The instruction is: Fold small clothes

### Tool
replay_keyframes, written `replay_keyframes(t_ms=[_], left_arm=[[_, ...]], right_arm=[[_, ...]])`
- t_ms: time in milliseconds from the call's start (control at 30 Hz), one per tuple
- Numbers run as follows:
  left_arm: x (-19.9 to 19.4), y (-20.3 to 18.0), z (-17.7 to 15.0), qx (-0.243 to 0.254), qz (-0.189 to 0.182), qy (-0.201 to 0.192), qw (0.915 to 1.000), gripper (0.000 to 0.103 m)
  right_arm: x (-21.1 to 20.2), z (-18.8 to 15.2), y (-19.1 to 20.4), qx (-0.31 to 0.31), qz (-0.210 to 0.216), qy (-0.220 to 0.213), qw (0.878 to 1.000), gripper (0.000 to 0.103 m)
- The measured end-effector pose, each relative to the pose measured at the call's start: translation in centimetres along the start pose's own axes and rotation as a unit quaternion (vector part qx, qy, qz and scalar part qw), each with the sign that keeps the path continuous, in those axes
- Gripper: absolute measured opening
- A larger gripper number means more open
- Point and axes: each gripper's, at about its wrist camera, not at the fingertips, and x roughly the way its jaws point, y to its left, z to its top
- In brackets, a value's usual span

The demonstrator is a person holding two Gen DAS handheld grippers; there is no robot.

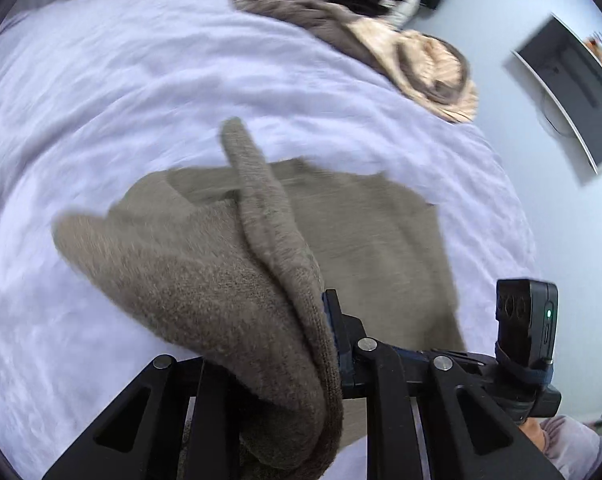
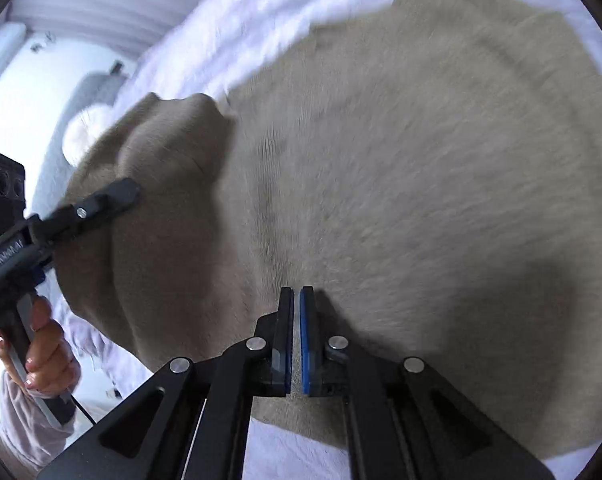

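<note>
A taupe knitted woollen garment [image 2: 401, 160] lay spread on a bed covered in a pale lilac sheet [image 1: 121, 80]. The left tool [image 1: 325, 320] was clenched on a lifted fold of that garment, the cloth draped over its fingers and raised above the rest. The right tool [image 2: 296, 304] was closed tight with nothing between its blue pads, its tips just over the flat knit. A beige and brown striped garment [image 1: 429, 64] lay well apart at the bed's edge.

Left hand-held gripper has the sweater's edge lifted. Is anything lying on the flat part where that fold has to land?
Nothing visible does. The sweater body lies bare on the bedspread. The right hand-held gripper is above it, jaws shut and empty. The clothes pile sits apart, at the bed's far edge.
</note>
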Motion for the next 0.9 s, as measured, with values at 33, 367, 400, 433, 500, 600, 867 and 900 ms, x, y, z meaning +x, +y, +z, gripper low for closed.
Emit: replay_keyframes(t_ms=[33, 367, 400, 433, 500, 600, 867, 900], left_arm=[[0.4, -1.5, 0.2, 0.017, -0.001, 0.000, 0.9999, 0.021], [6.6, -11.5, -1.3, 0.079, 0.045, 0.023, 0.9956, 0.056], [5.8, -11.4, -1.3, 0.068, 0.042, 0.009, 0.9967, 0.074], [4.7, -11.1, -1.5, 0.062, 0.043, -0.011, 0.9971, 0.085], [2.8, -10.4, -1.3, 0.053, 0.044, -0.033, 0.9971, 0.097], [0.2, -8.6, -1.1, 0.035, 0.068, -0.047, 0.9960, 0.097], [-0.3, -0.7, -3.1, -0.058, 0.150, -0.045, 0.9859, 0.097], [0.0, 0.2, -3.4, -0.072, 0.158, -0.040, 0.9841, 0.097]], right_arm=[[-1.2, 0.1, -1.0, 0.016, 0.011, -0.017, 1.000, 0.005], [-1.0, 0.6, -11.2, 0.210, 0.158, -0.034, 0.964, 0.014], [-1.1, 0.5, -11.6, 0.221, 0.178, -0.044, 0.958, 0.025], [-1.3, 0.4, -12.0, 0.233, 0.198, -0.054, 0.951, 0.035], [-1.4, 0.0, -12.7, 0.259, 0.234, -0.072, 0.934, 0.046], [-1.1, -0.2, -13.5, 0.289, 0.268, -0.083, 0.915, 0.052], [-3.3, -0.4, -16.8, 0.324, 0.312, -0.077, 0.890, 0.058], [-4.4, -0.9, -16.5, 0.337, 0.325, -0.087, 0.880, 0.063]])
